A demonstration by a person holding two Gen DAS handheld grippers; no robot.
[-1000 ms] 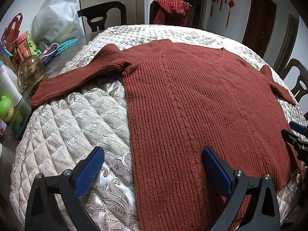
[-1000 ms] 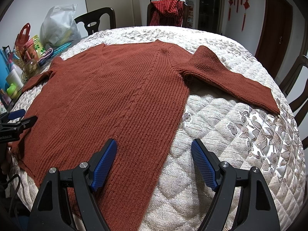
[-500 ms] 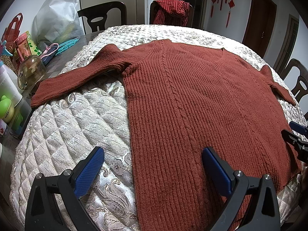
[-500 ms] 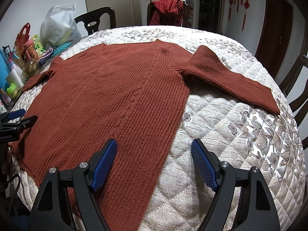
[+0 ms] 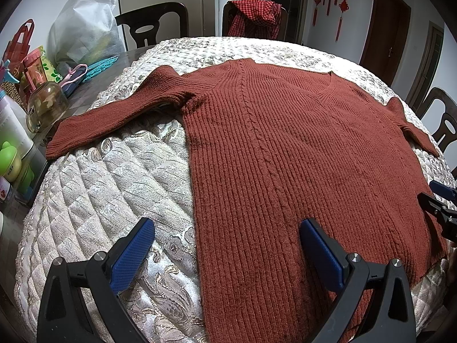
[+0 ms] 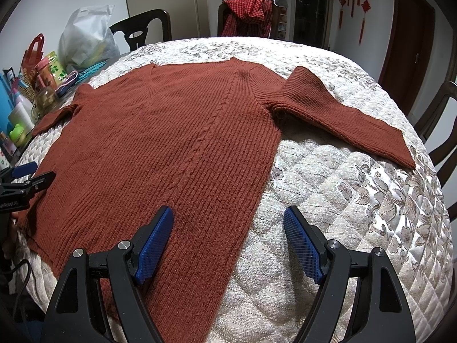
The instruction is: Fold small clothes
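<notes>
A rust-red ribbed V-neck sweater [image 5: 300,148] [image 6: 160,143] lies spread flat on a quilted cream table cover [image 5: 114,185] [image 6: 357,200], both sleeves stretched sideways. My left gripper [image 5: 225,240] is open above the hem's left corner, its fingers straddling the sweater's side edge. Over the hem's right corner my right gripper [image 6: 228,228] is open too, astride the other side edge. Nothing is held between either pair of blue pads. Each gripper's tip shows at the edge of the other's view.
Bottles, a glass jar [image 5: 47,108], bags and a white plastic bag [image 5: 85,34] crowd the bare table strip at the left. Dark wooden chairs ring the table; one at the back carries a red checked cloth [image 5: 254,14]. A chair [image 6: 440,125] stands at the right.
</notes>
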